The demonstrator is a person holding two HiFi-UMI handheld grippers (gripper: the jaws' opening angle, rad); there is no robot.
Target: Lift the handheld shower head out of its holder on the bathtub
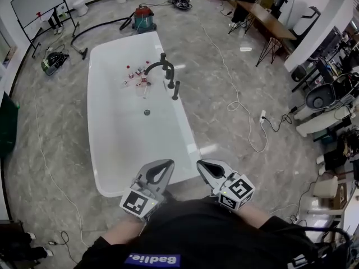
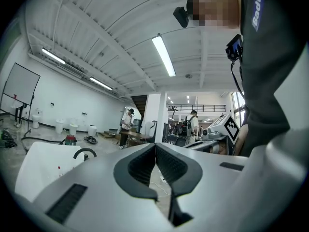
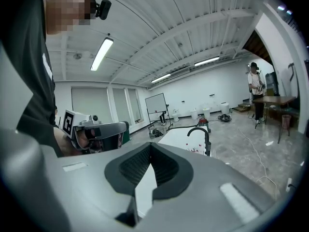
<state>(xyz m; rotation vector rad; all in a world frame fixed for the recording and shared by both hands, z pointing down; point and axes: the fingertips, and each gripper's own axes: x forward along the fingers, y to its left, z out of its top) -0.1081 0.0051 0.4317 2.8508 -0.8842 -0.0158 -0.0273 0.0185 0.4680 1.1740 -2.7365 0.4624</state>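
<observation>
A white bathtub (image 1: 112, 150) stands in the middle of the grey floor. On its right rim a black arched faucet (image 1: 160, 67) rises, and just nearer me the black handheld shower head (image 1: 176, 89) stands upright in its holder. Both grippers hover near the tub's near end, far short of the shower head. The left gripper (image 1: 164, 166) (image 2: 155, 145) is shut with nothing in it. The right gripper (image 1: 203, 166) (image 3: 150, 145) is shut and empty too. The faucet (image 3: 200, 132) and tub (image 3: 176, 138) show ahead in the right gripper view, with the faucet (image 2: 85, 152) also in the left gripper view.
Several small bottles (image 1: 137, 77) lie in the tub near a drain (image 1: 147, 112). A red vacuum (image 1: 144, 17) with its hose sits beyond the tub. A white cable (image 1: 247, 122) snakes over the floor at right. Desks (image 1: 263, 15) stand at back right, a whiteboard (image 1: 36, 1) at back left.
</observation>
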